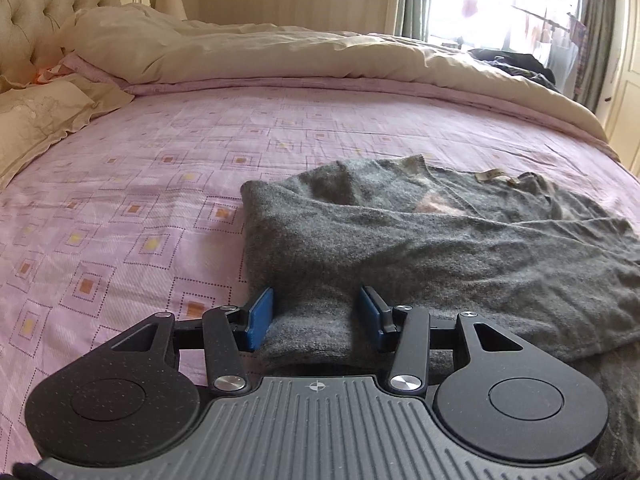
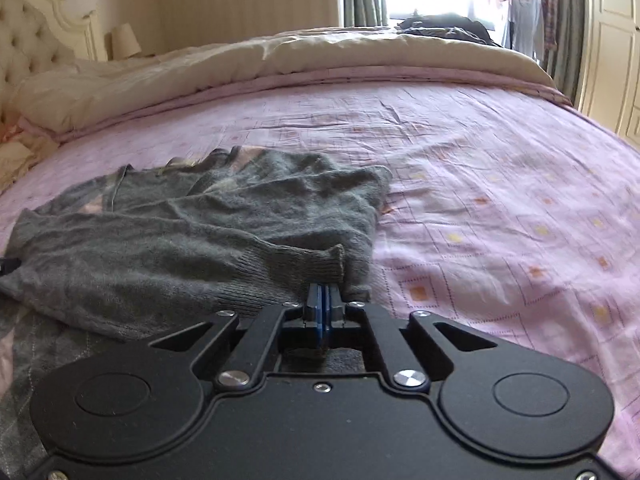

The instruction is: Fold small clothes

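A grey knit sweater (image 1: 420, 248) lies partly folded on the pink patterned bed sheet (image 1: 140, 184), its label and neckline at the far side. My left gripper (image 1: 316, 300) is open, its blue pads on either side of a raised fold at the sweater's near left edge. In the right wrist view the sweater (image 2: 180, 232) lies to the left, with a ribbed cuff near the fingers. My right gripper (image 2: 323, 294) is shut on the sweater's near right edge, beside the cuff.
A cream duvet (image 1: 280, 56) is bunched along the far side of the bed. A tufted headboard (image 1: 36, 12) and pillows (image 1: 36, 120) are at the left. Dark clothes (image 2: 444, 26) lie at the far corner by the window. Bare sheet (image 2: 500, 200) lies right of the sweater.
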Demonstrator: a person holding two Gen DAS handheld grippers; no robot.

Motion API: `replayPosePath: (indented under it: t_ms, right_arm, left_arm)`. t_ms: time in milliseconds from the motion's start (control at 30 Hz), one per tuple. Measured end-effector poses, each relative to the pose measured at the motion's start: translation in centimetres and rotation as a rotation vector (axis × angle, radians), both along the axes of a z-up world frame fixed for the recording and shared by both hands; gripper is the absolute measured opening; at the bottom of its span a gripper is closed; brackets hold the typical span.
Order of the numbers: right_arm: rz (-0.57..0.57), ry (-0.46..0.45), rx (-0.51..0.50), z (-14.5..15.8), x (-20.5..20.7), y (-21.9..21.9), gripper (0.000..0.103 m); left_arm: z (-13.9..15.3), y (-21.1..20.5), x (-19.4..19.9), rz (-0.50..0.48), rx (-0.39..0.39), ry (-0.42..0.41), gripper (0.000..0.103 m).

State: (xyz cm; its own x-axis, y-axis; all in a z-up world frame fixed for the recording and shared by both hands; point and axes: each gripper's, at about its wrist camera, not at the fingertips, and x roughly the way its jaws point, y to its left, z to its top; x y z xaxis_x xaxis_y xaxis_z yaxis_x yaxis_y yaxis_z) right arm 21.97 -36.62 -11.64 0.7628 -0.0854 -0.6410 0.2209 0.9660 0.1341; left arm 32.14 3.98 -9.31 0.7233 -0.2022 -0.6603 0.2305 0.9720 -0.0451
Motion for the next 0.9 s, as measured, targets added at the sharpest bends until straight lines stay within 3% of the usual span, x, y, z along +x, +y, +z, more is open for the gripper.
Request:
replayPosePath:
  t_ms: [100, 167, 267, 333, 433, 500, 633, 900]
  right_arm:
    - [-0.028, -0.002, 0.001, 0.8, -1.5, -0.4, 0.021]
    - [-0.029, -0.014, 0.012, 1.5, -2.7, -0.5, 0.046]
    - [-0.021, -0.034, 0.030, 2.5, -4.8, -0.3, 0.059]
    - [-0.009, -0.031, 0.035, 3.0, -6.1, 0.2, 0.062]
    - [0.015, -0.023, 0.058, 3.4, -8.3, 1.2, 0.077]
    - [0.027, -0.007, 0.069, 3.4, -9.7, 1.9, 0.078]
    - [0.045, 0.035, 0.100, 3.0, -12.8, 3.4, 0.086]
    - [0.064, 0.094, 0.159, 2.3, -18.0, 4.6, 0.087]
  left_arm:
    - [0.3, 0.6, -0.3, -0.006, 0.018, 0.007, 0.048]
    - [0.5, 1.6, -0.9, 0.019, 0.017, 0.027, 0.051]
    - [1.0, 3.3, -2.5, 0.052, -0.015, 0.045, 0.050]
    - [1.4, 4.0, -4.1, 0.056, 0.000, 0.059, 0.050]
    - [1.6, 4.6, -7.3, 0.027, 0.008, 0.085, 0.050]
    - [1.6, 4.8, -9.4, -0.001, -0.007, 0.110, 0.051]
    - [1.5, 5.2, -13.9, -0.012, -0.033, 0.133, 0.066]
    - [1.4, 5.3, -20.3, -0.020, -0.105, 0.178, 0.068]
